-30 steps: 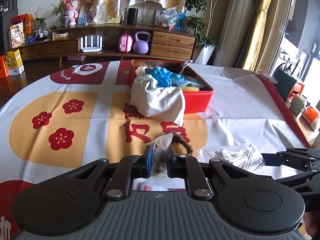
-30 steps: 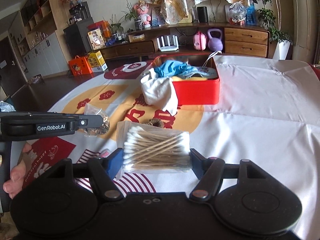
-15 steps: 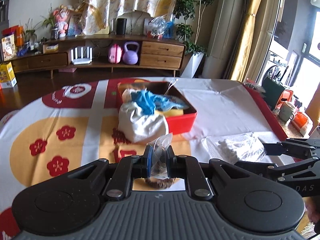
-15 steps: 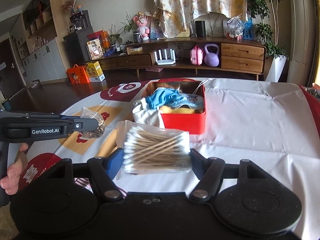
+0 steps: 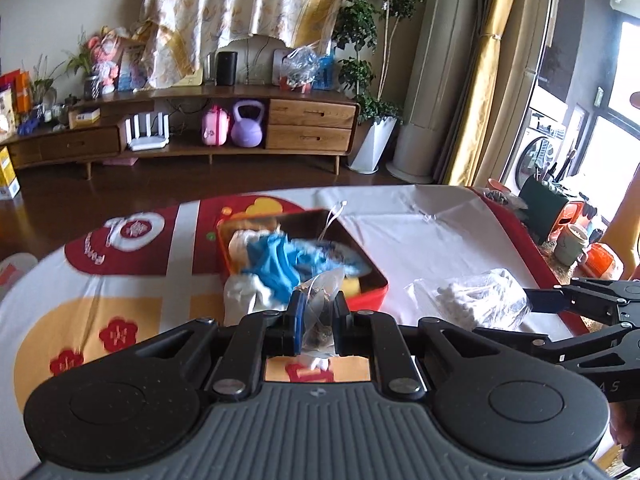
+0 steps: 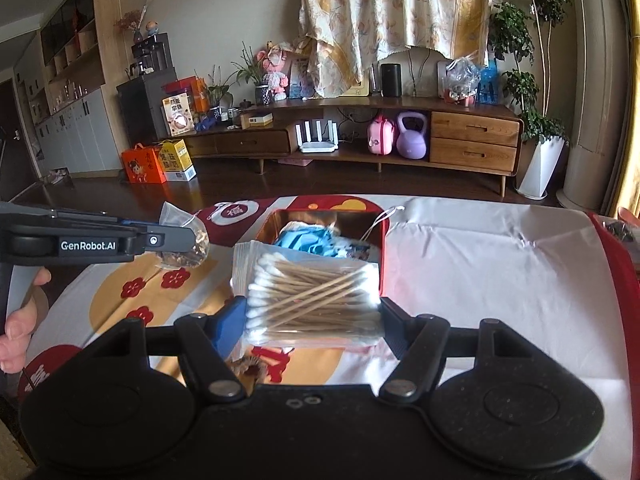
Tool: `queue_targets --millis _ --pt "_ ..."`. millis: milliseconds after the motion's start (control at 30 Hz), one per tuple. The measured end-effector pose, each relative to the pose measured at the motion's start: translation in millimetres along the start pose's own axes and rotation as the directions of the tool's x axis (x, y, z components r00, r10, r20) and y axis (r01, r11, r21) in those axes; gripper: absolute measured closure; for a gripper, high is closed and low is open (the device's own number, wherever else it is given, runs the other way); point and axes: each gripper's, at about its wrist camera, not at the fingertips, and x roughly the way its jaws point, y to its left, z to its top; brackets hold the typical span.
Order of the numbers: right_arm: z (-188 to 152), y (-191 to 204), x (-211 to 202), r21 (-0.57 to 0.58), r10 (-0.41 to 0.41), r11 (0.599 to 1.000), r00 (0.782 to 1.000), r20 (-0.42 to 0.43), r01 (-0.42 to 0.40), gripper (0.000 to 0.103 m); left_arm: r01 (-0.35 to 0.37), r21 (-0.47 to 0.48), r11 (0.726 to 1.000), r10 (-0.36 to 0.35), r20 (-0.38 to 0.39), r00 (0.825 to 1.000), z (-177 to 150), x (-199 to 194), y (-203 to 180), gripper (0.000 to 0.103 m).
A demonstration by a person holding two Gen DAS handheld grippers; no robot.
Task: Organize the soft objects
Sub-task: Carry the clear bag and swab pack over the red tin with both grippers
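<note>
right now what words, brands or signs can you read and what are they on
"GenRobot.AI": white print on the side of the left gripper, right wrist view.
"A S": faint letters on the right gripper, left wrist view; the rest is cut off.
Chinese characters on the tablecloth, the orange box and the yellow box: too small or blurred to read.

Daylight floods in from the window (image 5: 600,152) at right, which is blown out to white, while the wooden floor (image 5: 160,184) lies dim. Fisheye lenses bow the walls at the edges. The red tin (image 5: 366,292) on the tabletop (image 6: 480,248) is smeared by motion blur in the left wrist view.
</note>
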Motion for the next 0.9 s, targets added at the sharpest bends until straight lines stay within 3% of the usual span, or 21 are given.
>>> queue_targets --millis 500,900 --pt "31.1 -22.8 56.6 0.007 -0.028 1.000 1.000 -0.007 0.028 0.034 -0.037 0.149 0.988 0.039 -0.012 0.999 39.2 72.1 -9.1 0.089" --pt "37.2 -32.6 120.3 0.002 -0.041 0.999 0.997 -0.071 0.041 0.034 -0.071 0.103 0.992 0.077 -0.050 0.996 58.7 141.3 14.2 0.089"
